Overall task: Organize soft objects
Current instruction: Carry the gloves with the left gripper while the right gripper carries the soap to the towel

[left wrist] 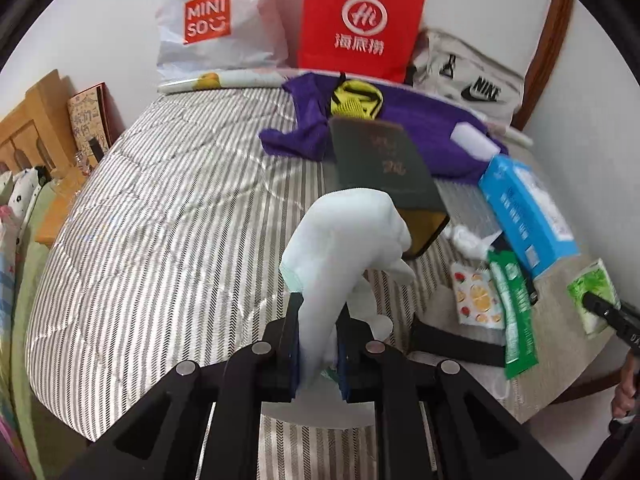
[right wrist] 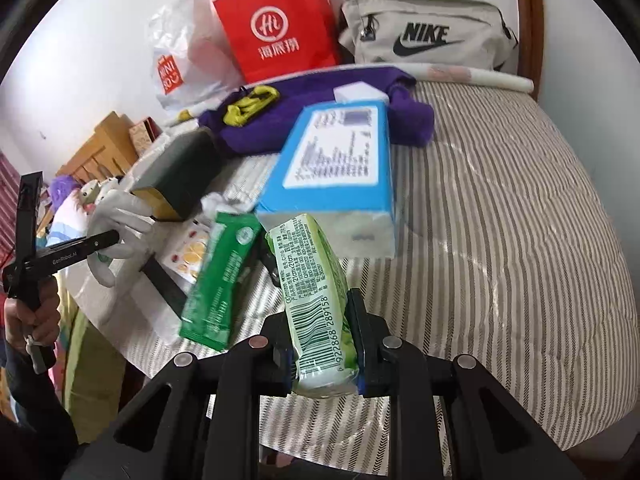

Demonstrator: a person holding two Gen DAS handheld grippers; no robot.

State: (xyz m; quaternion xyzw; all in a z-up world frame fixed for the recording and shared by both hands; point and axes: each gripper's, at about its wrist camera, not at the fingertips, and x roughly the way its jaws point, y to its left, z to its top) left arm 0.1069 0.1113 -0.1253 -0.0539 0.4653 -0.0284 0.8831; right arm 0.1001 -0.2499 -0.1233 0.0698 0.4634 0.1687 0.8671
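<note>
Striped grey-and-white bedding covers the bed (left wrist: 152, 216), with shopping bags and a Nike pouch propped against the white wall behind.

From the left wrist view, the left gripper (left wrist: 318, 354) has its 2 fingers closed narrowly on a white glove (left wrist: 340, 248), which stands up limp above the mattress, its tips drooping toward a dark green book (left wrist: 384, 164). Beyond lies a purple towel (left wrist: 420, 120) with a yellow mesh item on it; to the right sit a blue tissue box (left wrist: 528, 208), a green sachet (left wrist: 516, 308) and a fruit-print packet (left wrist: 478, 298). The other tool pokes in at the right edge, against a green pack.

From the right wrist view, the right gripper (right wrist: 322, 346) has its fingers pressed on both sides of a green tissue pack (right wrist: 316, 304), barcode facing the camera, raised off the bed just in front of the tissue box. The left tool and glove appear at far left, beside the book.

Both soft items seem lifted at once, so the step in hand looks like carrying them clear of the clutter. Next, each needs a bare patch of bedding, probably the open striped area, and a gentle lowering before the fingers let go, since the glove will flop.
</note>
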